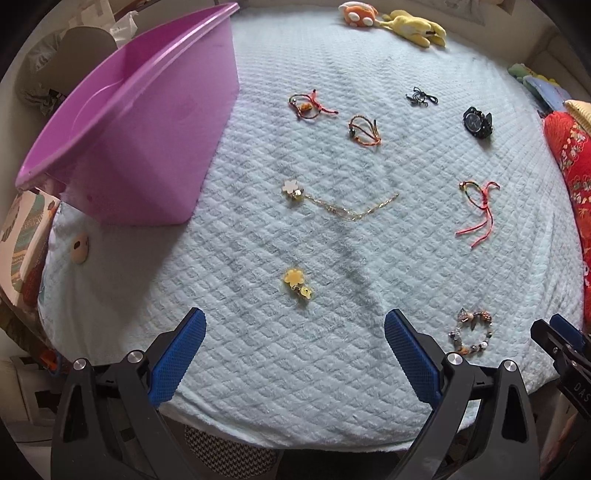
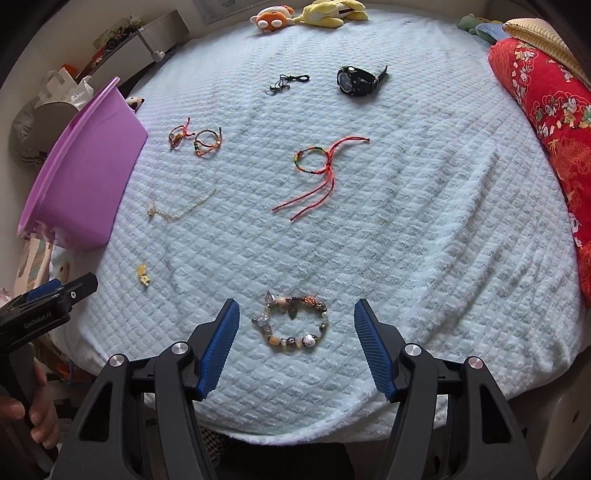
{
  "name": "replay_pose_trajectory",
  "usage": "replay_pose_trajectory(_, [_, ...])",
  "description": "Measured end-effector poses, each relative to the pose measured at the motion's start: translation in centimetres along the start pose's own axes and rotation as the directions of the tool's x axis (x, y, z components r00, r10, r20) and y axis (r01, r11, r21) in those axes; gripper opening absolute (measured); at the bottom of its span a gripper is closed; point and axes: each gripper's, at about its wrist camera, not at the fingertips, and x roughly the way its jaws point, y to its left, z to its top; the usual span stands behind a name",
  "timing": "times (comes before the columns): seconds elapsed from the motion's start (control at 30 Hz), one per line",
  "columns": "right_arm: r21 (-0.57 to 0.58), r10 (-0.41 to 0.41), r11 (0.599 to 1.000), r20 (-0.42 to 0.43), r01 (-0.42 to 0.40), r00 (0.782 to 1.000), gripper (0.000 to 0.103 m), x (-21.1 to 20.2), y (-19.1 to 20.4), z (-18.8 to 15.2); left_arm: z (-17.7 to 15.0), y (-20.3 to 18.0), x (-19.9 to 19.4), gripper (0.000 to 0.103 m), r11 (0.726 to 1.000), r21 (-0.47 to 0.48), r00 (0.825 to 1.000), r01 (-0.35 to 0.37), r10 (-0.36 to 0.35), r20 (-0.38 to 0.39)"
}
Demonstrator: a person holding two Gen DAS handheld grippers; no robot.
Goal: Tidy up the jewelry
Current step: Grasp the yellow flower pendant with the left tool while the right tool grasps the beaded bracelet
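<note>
Jewelry lies spread on a pale blue quilted bed point(image 1: 258, 369). My left gripper point(image 1: 295, 325) is open and empty, just short of a yellow flower charm point(image 1: 298, 283). Beyond it lie a gold chain with a white flower point(image 1: 332, 203) and two cord bracelets point(image 1: 312, 105) point(image 1: 364, 131). My right gripper point(image 2: 295, 317) is open, its fingers on either side of a beaded bracelet point(image 2: 291, 321) on the bed. A red cord bracelet point(image 2: 317, 166), a black watch point(image 2: 356, 81) and a black cord point(image 2: 288, 83) lie farther off. A purple tub point(image 1: 129, 129) stands at the left.
Plush toys point(image 2: 306, 14) sit at the bed's far edge. A red patterned cushion point(image 2: 554, 122) lies along the right side. Shelves and clutter point(image 2: 122, 40) stand beyond the tub. The bed's near edge is just under both grippers.
</note>
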Motion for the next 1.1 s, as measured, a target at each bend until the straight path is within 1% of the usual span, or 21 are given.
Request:
replay_pose_trajectory(0.1, [0.025, -0.010, 1.000, 0.008, 0.009, 1.000, 0.062, 2.3, -0.2, -1.3, -0.3, 0.0, 2.6, 0.095, 1.000, 0.014, 1.000, 0.004, -0.004, 0.007])
replay_pose_trajectory(0.2, [0.024, -0.012, 1.000, 0.004, 0.012, 1.000, 0.062, 4.4, 0.1, -2.4, -0.6, 0.1, 4.4, 0.095, 1.000, 0.016, 0.999, 0.015, -0.016, 0.031])
replay_pose_trajectory(0.37, [0.001, -0.026, 1.000, 0.043, 0.026, 0.999, 0.062, 6.0, 1.2, -3.4, -0.9, -0.1, 6.5, 0.095, 0.998, 0.030, 0.997, 0.046, -0.048, 0.062])
replay_pose_trajectory(0.43, [-0.014, -0.038, 0.999, 0.050, 0.039, 0.998, 0.066, 6.6, 1.5, -3.7, -1.0, -0.3, 7.0, 0.095, 0.998, 0.040, 0.995, 0.054, -0.057, 0.076])
replay_pose_trajectory(0.53, [-0.028, -0.044, 0.999, 0.054, 0.045, 0.998, 0.066, 7.2, 1.7, -4.2, -1.1, -0.6, 7.6, 0.095, 0.997, 0.051, 0.995, 0.052, -0.056, 0.083])
replay_pose_trajectory(0.63, [-0.034, -0.078, 0.996, 0.056, 0.080, 0.995, 0.067, 7.5, 1.8, -4.5, -1.4, -0.6, 8.0, 0.095, 0.997, 0.048, 0.995, 0.057, -0.061, 0.081])
replay_pose_trajectory(0.77, [-0.063, -0.090, 0.994, 0.064, 0.094, 0.994, 0.067, 7.7, 2.1, -4.8, -1.7, -0.7, 8.5, 0.095, 0.997, 0.059, 0.995, 0.053, -0.058, 0.080])
replay_pose_trajectory(0.83, [-0.073, -0.087, 0.993, 0.064, 0.092, 0.994, 0.070, 7.9, 2.2, -4.7, -1.6, -0.7, 8.7, 0.095, 0.997, 0.062, 0.995, 0.052, -0.057, 0.080])
replay_pose_trajectory(0.9, [-0.069, -0.085, 0.994, 0.058, 0.089, 0.995, 0.070, 8.3, 2.1, -4.5, -1.6, -0.8, 8.9, 0.095, 0.997, 0.063, 0.995, 0.052, -0.057, 0.081])
replay_pose_trajectory(1.1, [-0.079, -0.108, 0.990, 0.069, 0.113, 0.992, 0.074, 9.3, 2.3, -4.0, -1.5, -1.0, 9.8, 0.095, 0.997, 0.065, 0.996, 0.044, -0.049, 0.078])
